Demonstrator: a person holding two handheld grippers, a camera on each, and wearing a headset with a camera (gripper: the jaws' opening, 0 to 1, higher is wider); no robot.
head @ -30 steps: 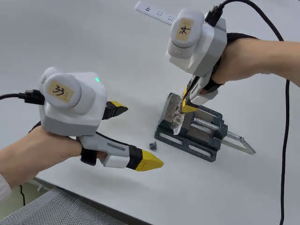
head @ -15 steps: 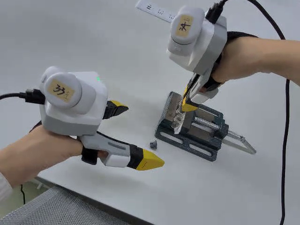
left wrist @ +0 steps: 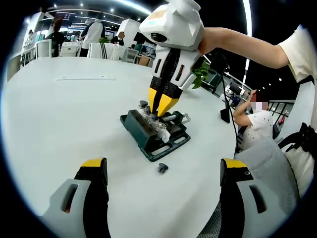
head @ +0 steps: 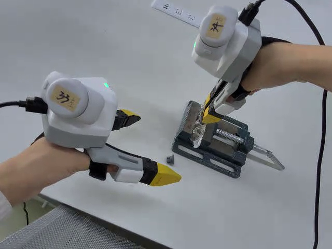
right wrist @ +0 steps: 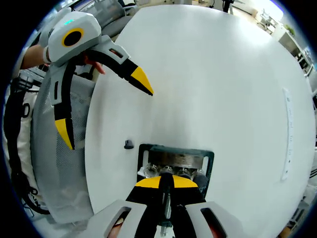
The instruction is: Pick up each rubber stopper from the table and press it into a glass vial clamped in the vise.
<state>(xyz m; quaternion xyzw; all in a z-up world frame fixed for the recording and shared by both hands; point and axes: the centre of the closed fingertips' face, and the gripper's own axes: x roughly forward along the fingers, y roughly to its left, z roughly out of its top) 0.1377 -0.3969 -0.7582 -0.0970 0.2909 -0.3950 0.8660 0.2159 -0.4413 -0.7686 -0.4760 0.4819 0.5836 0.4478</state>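
Note:
A dark vise [head: 228, 155] holds a row of clear glass vials [head: 197, 132] on the white table. My right gripper [head: 210, 118] points down with its yellow tips shut together, right over the vials [right wrist: 168, 171]; I see nothing between the tips. In the left gripper view the right gripper [left wrist: 161, 105] hangs over the vise [left wrist: 148, 139]. One small dark rubber stopper [head: 169, 160] lies on the table left of the vise. My left gripper [head: 149, 147] hovers open beside the stopper [left wrist: 162, 168], which lies ahead between the jaws, untouched.
A white power strip [head: 174, 14] lies at the table's far side. The vise's screw handle [head: 264, 154] sticks out to the right. A black cable [head: 316, 171] hangs along the right edge. The near table edge and a grey mesh seat [head: 78, 228] sit at lower left.
The right gripper's body has leaned up and to the right while its tips stay over the vials. The left gripper has barely moved.

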